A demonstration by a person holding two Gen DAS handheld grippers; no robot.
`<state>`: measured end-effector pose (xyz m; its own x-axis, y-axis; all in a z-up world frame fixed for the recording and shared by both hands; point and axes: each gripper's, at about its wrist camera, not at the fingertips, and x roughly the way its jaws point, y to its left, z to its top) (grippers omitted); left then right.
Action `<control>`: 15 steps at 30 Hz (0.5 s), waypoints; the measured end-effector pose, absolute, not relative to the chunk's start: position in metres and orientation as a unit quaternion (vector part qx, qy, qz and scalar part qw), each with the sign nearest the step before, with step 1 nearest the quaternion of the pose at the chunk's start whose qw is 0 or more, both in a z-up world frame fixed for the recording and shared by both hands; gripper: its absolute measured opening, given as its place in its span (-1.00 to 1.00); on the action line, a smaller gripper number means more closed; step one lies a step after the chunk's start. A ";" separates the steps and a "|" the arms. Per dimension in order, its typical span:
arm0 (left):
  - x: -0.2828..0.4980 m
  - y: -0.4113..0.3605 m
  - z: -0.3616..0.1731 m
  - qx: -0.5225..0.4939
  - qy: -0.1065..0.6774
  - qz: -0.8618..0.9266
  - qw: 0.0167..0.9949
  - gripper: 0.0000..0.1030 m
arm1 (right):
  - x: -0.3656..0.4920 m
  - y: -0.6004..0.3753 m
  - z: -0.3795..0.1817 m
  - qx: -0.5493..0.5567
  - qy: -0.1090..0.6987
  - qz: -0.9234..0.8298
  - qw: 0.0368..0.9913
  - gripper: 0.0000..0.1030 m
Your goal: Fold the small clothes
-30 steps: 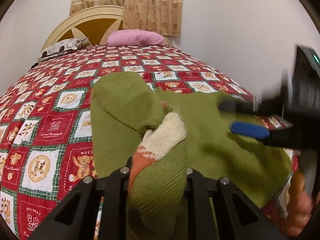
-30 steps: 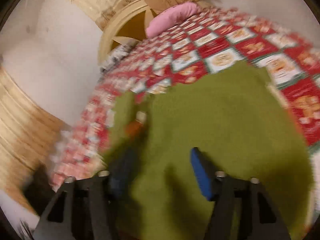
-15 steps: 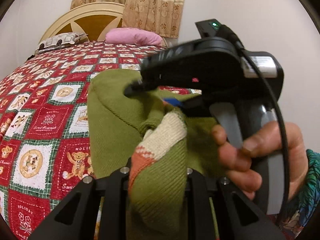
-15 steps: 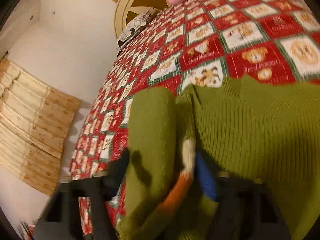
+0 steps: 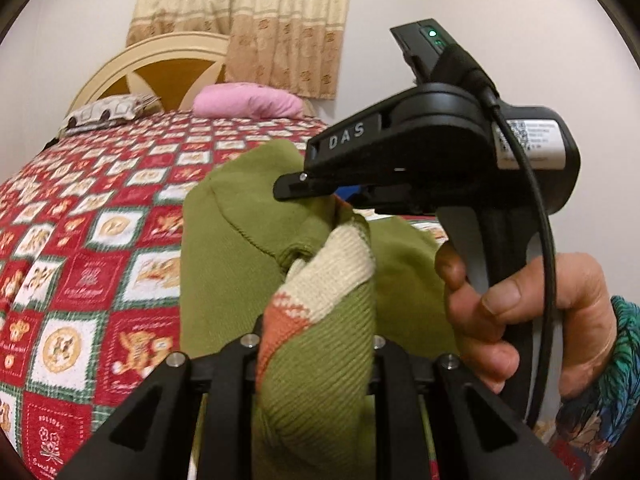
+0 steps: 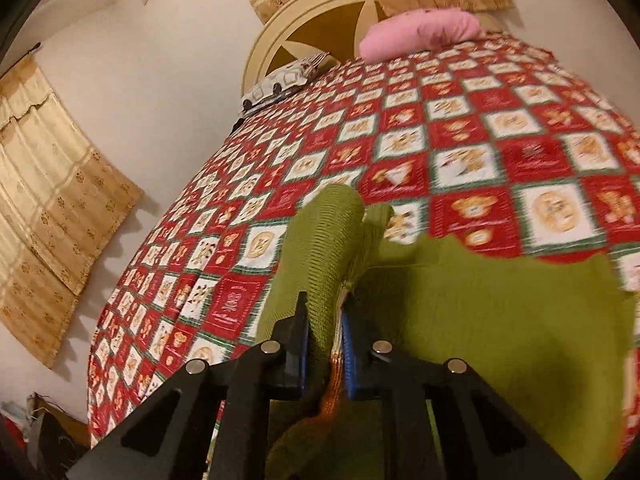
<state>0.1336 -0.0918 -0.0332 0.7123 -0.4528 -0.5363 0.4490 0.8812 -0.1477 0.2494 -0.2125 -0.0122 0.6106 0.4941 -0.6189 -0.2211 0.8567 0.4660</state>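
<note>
Your left tongs (image 5: 316, 360), bottom centre of left view: nearly shut, clamped on striped cuff of green sweater (image 5: 224, 248), so sleeve end stays under your control. Your right tongs (image 6: 324, 336), bottom centre of right view: jaws closing on same sleeve further along, fabric pinched between blue pads (image 6: 349, 354). Two grips likely let you carry sleeve across body as one fold. Rest of sweater spread lower right of frame on red patchwork bedspread (image 6: 460, 140). Pink pillow (image 6: 420, 32) at top, well apart.
</note>
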 end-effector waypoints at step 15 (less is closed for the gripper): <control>0.115 -0.206 -0.041 0.087 0.314 -0.295 0.898 -0.63 | 0.218 -0.339 -0.034 0.189 0.416 0.120 0.881 -0.75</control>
<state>0.1151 -0.2059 -0.0409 0.6280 -0.4755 -0.6160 0.5852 0.8104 -0.0291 0.2185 -0.3385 -0.0341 0.6252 0.3694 -0.6875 -0.0543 0.8993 0.4339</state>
